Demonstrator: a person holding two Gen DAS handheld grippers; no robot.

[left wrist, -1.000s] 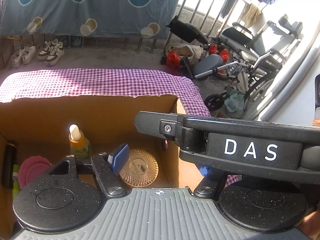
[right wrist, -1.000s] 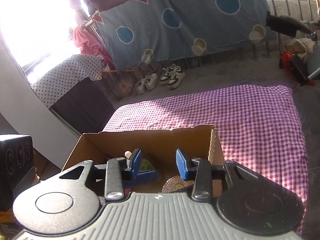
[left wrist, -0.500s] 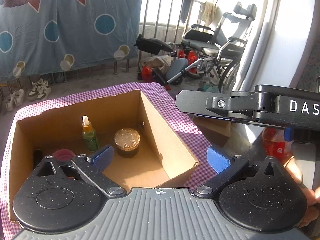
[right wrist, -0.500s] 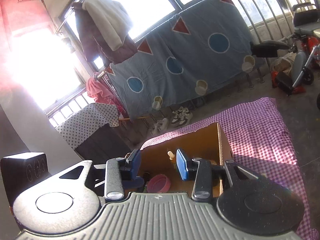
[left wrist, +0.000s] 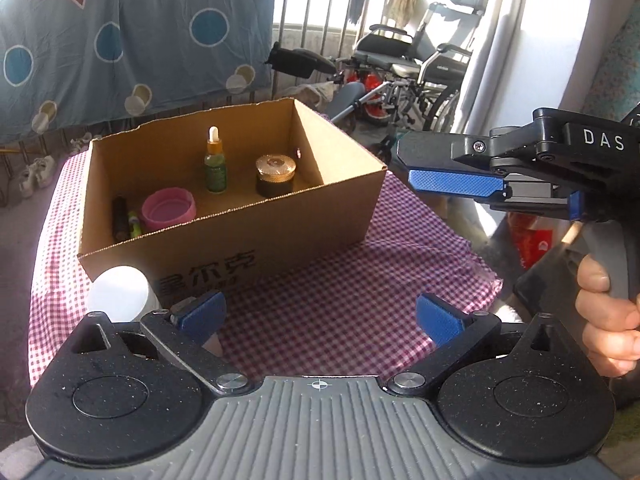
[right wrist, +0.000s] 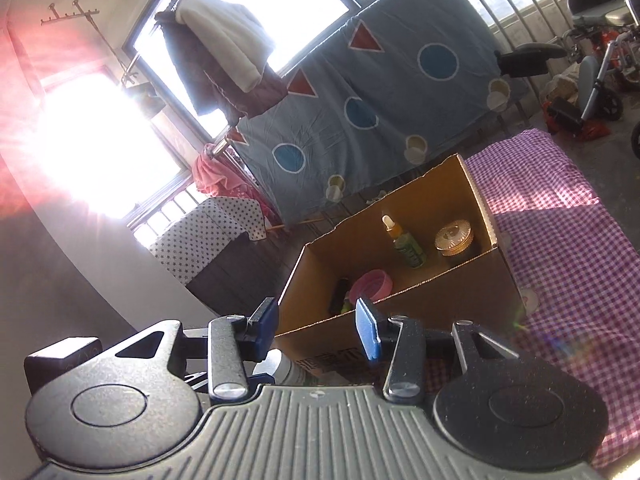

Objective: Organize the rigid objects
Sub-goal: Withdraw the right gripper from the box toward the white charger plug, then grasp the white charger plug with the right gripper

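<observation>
An open cardboard box (left wrist: 288,236) stands on the purple checked cloth (left wrist: 360,304). Inside it are a green dropper bottle (left wrist: 215,168), a gold-lidded dark jar (left wrist: 275,174), a pink lid (left wrist: 169,208) and a dark tube (left wrist: 119,218). A white-capped bottle (left wrist: 116,292) stands outside, by the box's near left corner. My left gripper (left wrist: 318,314) is wide open over bare cloth in front of the box. My right gripper (right wrist: 316,326) hovers before that same corner, its jaws partly apart and opening, with nothing between them. The box (right wrist: 440,300) and white bottle (right wrist: 284,368) show behind it.
The right gripper (left wrist: 416,166) reaches in from the right, level with the box rim, with a hand (left wrist: 604,312) on its grip. Wheelchairs (left wrist: 420,60) crowd the back right. A blue sheet (left wrist: 120,40) hangs behind. A dotted cover (right wrist: 208,232) lies over furniture at the left.
Both grippers have drawn back from over the box to its near side. The left jaws have spread from half open to wide. The right gripper no longer crosses the left view.
</observation>
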